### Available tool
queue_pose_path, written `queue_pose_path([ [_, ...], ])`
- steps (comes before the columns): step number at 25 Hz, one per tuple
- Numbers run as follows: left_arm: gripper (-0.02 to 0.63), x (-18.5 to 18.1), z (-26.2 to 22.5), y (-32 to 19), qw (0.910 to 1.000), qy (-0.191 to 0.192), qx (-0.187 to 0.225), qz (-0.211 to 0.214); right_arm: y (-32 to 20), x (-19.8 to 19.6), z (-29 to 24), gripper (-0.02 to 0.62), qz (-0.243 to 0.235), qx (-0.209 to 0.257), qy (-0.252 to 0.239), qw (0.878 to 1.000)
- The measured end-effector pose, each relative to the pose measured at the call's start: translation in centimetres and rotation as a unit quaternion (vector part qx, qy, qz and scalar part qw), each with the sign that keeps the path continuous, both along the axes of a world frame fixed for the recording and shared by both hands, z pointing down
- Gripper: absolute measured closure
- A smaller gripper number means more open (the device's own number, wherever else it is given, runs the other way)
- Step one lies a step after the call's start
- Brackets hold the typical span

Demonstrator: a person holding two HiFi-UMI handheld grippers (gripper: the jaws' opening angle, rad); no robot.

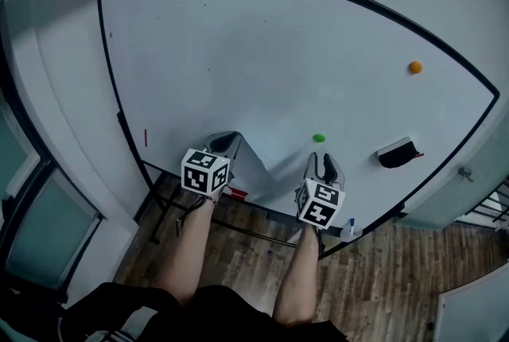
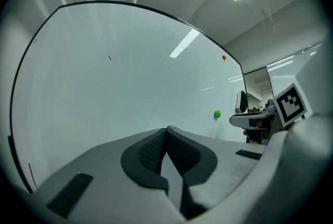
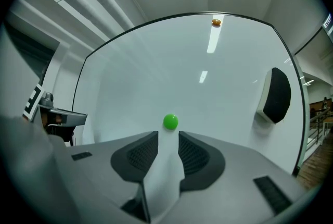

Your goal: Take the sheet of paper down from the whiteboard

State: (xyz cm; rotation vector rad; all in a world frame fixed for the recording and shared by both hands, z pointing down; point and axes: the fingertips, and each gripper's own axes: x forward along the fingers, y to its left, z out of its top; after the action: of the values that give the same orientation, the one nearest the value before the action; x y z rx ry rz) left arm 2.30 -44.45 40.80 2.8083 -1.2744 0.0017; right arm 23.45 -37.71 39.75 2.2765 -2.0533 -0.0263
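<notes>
One thin white sheet (image 3: 164,168): left gripper (image 2: 166,131) pinches it, right gripper (image 3: 168,135) straddles it, ribbed pads (image 3: 193,155) apart.

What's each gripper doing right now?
Left gripper: closed on the paper.
Right gripper: open, with the paper between its jaws but not pinched.
</notes>
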Motion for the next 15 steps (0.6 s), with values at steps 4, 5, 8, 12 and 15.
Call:
queue_pose_path([
  [4,0.589,-0.1,0.0,0.5,1.0000,-0.001,0.000,0.001,0.6,-0.1,0.3,0.493,0.001,0.000,0.000,1.000],
  [5,0.589,-0.1,0.0,0.6,1.0000,-0.002,0.001,0.002,0.7,0.0,0.4,0.497,0.001,-0.001,0.000,1.000],
  [8,0.589,0.4,0.0,1.4,1.0000,-0.004,0.002,0.006,1.4,0.3,0.6,0.508,0.002,0.000,-0.003,1.000],
  [12,0.589,0.5,0.1,2.1,0.9999,-0.006,0.004,0.008,2.2,0.3,1.1,0.522,0.001,0.001,-0.008,1.000],
  [15,0.589,0.3,0.0,2.1,0.9999,-0.005,0.005,0.009,2.2,0.2,1.4,0.529,-0.004,0.001,-0.009,1.000],
])
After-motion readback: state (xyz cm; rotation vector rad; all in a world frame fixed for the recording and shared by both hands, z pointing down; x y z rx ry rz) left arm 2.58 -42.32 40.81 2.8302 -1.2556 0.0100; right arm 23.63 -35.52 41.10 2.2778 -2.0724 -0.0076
